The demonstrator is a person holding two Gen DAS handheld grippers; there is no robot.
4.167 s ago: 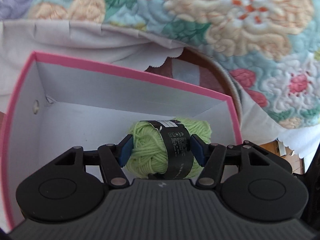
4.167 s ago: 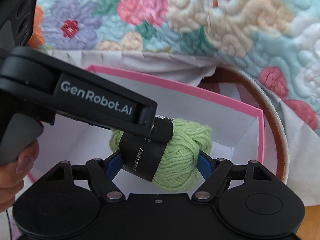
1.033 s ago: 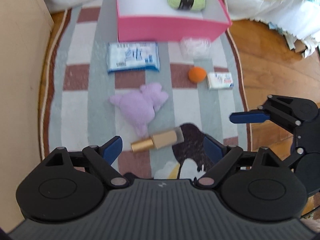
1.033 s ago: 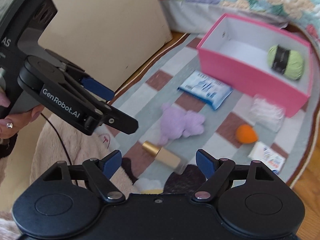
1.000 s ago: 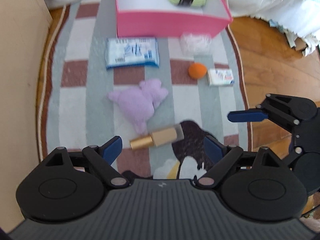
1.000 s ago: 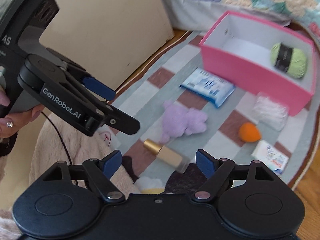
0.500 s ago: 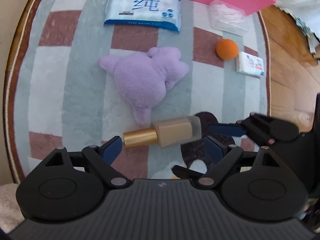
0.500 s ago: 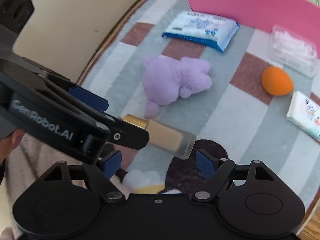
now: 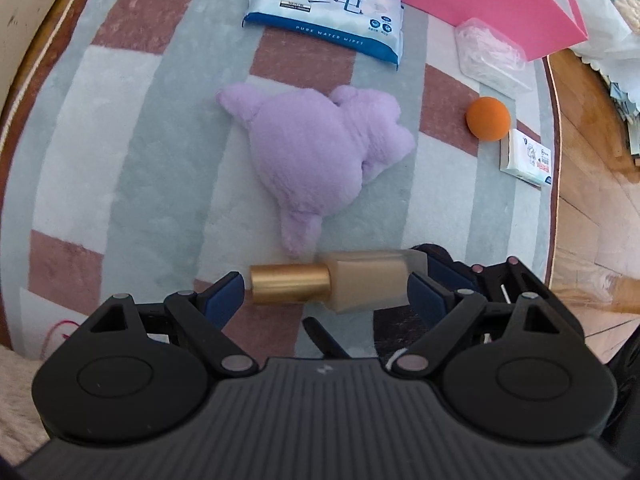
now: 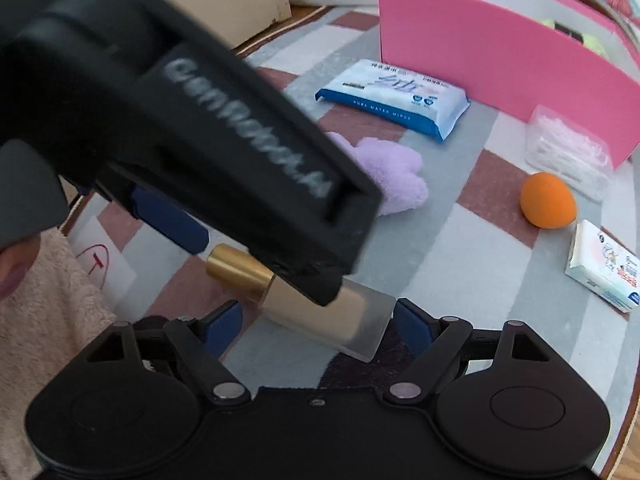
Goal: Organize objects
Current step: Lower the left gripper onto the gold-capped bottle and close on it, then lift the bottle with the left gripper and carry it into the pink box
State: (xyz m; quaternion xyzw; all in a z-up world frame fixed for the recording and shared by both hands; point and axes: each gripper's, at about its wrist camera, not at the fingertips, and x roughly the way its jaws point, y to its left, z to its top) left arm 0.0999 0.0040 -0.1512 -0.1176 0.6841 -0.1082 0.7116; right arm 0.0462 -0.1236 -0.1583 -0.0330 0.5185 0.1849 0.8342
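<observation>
Gold-capped bottle [image 9: 328, 283] lies crosswise low in frame, cap pointing left, between the wide-open left gripper [image 9: 326, 294] and right gripper [image 10: 318, 326].

A home, likely a bedroom floor. Striped pile rug [image 9: 168, 128] over wood flooring [image 9: 592, 216]; a floral quilt [image 9: 624, 4] hangs at far right. A purple plush toy [image 9: 316, 148], wet-wipes pack [image 9: 328, 4] and pink box [image 10: 500, 40] lie about.
</observation>
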